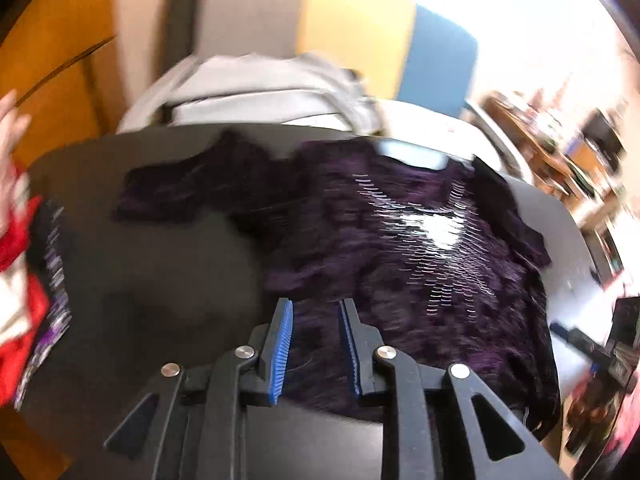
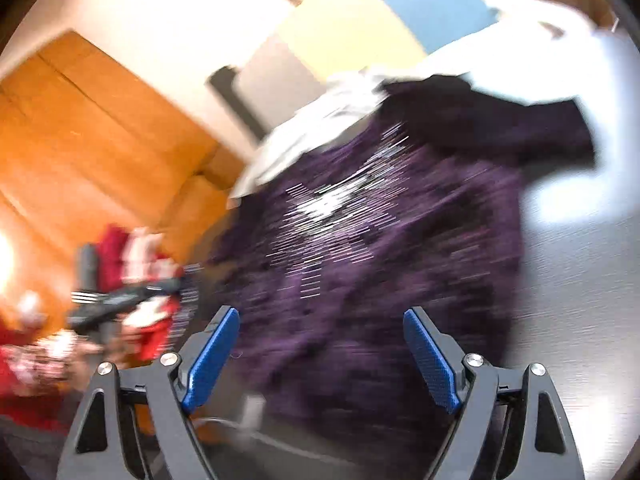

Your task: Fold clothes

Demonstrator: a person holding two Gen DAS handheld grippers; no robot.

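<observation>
Garment: dark purple knitted top with silvery sequins [image 1: 400,248] lies spread on the dark tabletop [image 1: 160,264]
Left hand-held gripper [image 1: 316,312]: fingers narrowly apart over the hem, seemingly empty
Right hand-held gripper [image 2: 322,322]: fingers wide apart above the top [image 2: 380,248]

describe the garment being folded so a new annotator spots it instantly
Find the dark round table; the purple top lies spread across its right half. Unlike the pale grey clothes behind it and the red garment at left, it has shiny silver sequins on its chest.
</observation>
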